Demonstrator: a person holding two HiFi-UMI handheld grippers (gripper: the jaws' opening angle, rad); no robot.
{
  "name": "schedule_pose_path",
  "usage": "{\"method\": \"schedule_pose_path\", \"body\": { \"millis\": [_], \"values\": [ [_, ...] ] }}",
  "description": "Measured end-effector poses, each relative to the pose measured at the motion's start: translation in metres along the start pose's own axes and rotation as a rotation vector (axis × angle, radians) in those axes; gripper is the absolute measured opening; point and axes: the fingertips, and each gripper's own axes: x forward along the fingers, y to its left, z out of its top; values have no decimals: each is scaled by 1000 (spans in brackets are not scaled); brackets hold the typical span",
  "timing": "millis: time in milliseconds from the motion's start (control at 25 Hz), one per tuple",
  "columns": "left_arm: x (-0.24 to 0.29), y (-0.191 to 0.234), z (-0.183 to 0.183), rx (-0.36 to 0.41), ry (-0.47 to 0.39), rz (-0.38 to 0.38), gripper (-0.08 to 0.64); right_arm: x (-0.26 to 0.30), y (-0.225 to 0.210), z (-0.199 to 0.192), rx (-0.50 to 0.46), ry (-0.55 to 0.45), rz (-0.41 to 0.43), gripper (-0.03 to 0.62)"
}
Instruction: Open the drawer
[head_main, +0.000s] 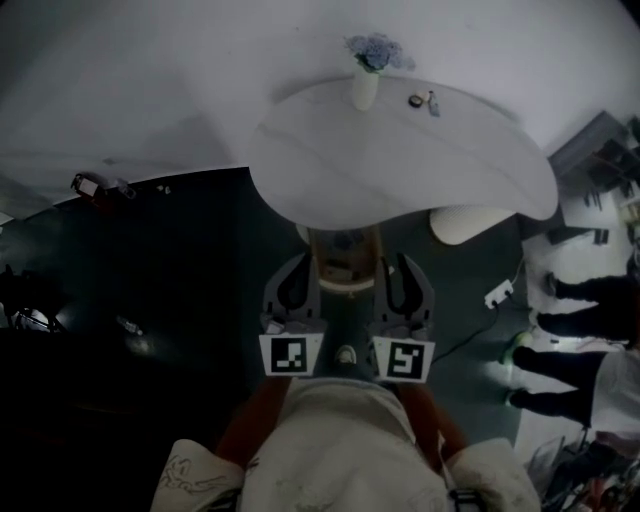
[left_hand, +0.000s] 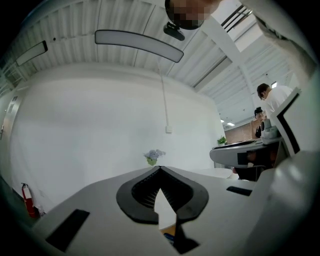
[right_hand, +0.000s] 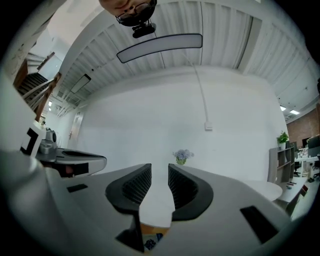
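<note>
Left gripper (left_hand: 160, 169): tips pressed together, nothing held.
Right gripper (right_hand: 159, 175): jaws slightly apart, nothing between.
Table (head_main: 460, 160): curved rim just ahead; dark floor (head_main: 180, 260) spreads left.

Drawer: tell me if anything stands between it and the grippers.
Nothing visible does. The wooden drawer sits under the table edge, right between the left gripper and right gripper.

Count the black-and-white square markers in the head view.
2. One black-and-white square marker faces up on the left gripper, the other on the right gripper. Other cube faces are hidden.
</note>
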Motion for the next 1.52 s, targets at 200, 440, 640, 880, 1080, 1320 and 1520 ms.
{"method": "schedule_pose_path", "body": {
  "millis": [200,440,640,880,1080,1320,1520],
  "values": [
    [2,2,15,3,5,-29,2,2,4,17,-3,-29,8,109],
    [-1,2,23,-24,-21,-11,2,2,11,29,1,-69,36,109],
    [0,4,31,-18,-12,-23,2,-2,10,38,7,-85,37,109],
    [3,4,39,-3,-26,-34,2,-1,9,42,7,-85,37,88],
    [0,5,37,-16,-17,-36,2,-4,12,38,9,-65,39,52],
    [-3,7,34,4,-29,-38,2,-7,12,42,20,-89,34,5],
    [-3,9,33,8,-31,-34,2,-3,2,39,13,-74,-3,5]
  ]
}}
